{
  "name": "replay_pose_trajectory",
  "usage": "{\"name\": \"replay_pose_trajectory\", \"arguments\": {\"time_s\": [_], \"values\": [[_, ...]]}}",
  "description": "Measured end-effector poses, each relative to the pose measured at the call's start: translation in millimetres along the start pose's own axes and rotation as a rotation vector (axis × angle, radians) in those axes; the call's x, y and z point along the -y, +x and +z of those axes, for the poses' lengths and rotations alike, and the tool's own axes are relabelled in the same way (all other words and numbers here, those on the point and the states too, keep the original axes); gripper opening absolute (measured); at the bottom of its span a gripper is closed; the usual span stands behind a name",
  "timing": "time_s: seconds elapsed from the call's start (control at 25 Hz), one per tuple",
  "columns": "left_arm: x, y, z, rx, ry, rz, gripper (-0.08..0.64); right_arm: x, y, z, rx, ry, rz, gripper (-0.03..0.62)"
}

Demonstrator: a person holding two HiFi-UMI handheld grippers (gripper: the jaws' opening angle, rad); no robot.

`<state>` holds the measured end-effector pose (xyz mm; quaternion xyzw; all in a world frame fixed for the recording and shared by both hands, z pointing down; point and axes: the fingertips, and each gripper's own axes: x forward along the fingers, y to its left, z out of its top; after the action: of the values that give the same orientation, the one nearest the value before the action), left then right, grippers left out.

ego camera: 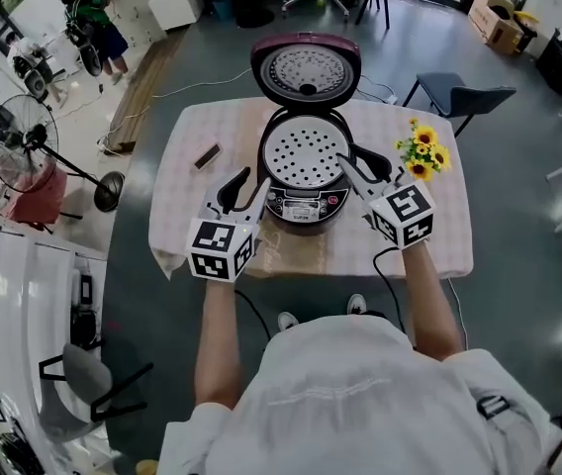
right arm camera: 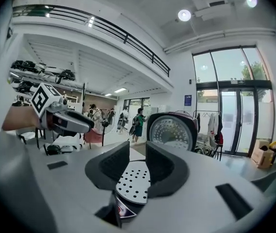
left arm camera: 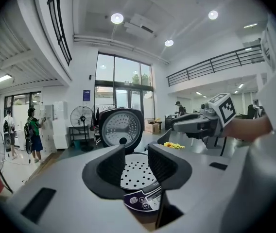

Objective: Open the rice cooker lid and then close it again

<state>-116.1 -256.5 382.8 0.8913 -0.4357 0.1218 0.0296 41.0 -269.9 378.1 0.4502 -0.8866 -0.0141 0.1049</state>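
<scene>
the rice cooker [ego camera: 306, 204] lid [ego camera: 306, 69] is standing open; the left gripper [ego camera: 246, 189] and right gripper [ego camera: 360, 168] are hovering beside it, jaws partly apart, holding nothing.

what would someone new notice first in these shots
The rice cooker stands in the middle of the table, its lid swung up and the perforated inner plate bare. Just in front of it the left tongs and right tongs hover open and empty, one on each side. Yellow flowers stand to the cooker's right.

Raised lid [ego camera: 306, 70] walls the cooker [ego camera: 306, 206] behind; flowers [ego camera: 421, 152] crowd its right.
</scene>
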Motion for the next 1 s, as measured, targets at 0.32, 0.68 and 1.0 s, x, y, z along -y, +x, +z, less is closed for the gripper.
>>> {"name": "replay_pose_trajectory", "arguments": {"time_s": [0.32,0.68,1.0], "values": [[3,1,8,0.018,0.017,-0.018,0.158,16,-31,-3,-0.017,-0.011,-0.086,0.118],[-3,-4,0,0.013,0.009,-0.044,0.158,13,-32,-9,-0.053,-0.004,-0.112,0.118],[-18,-20,-6,0.004,0.015,-0.093,0.158,-4,-32,-4,-0.056,0.014,-0.162,0.118]]}}
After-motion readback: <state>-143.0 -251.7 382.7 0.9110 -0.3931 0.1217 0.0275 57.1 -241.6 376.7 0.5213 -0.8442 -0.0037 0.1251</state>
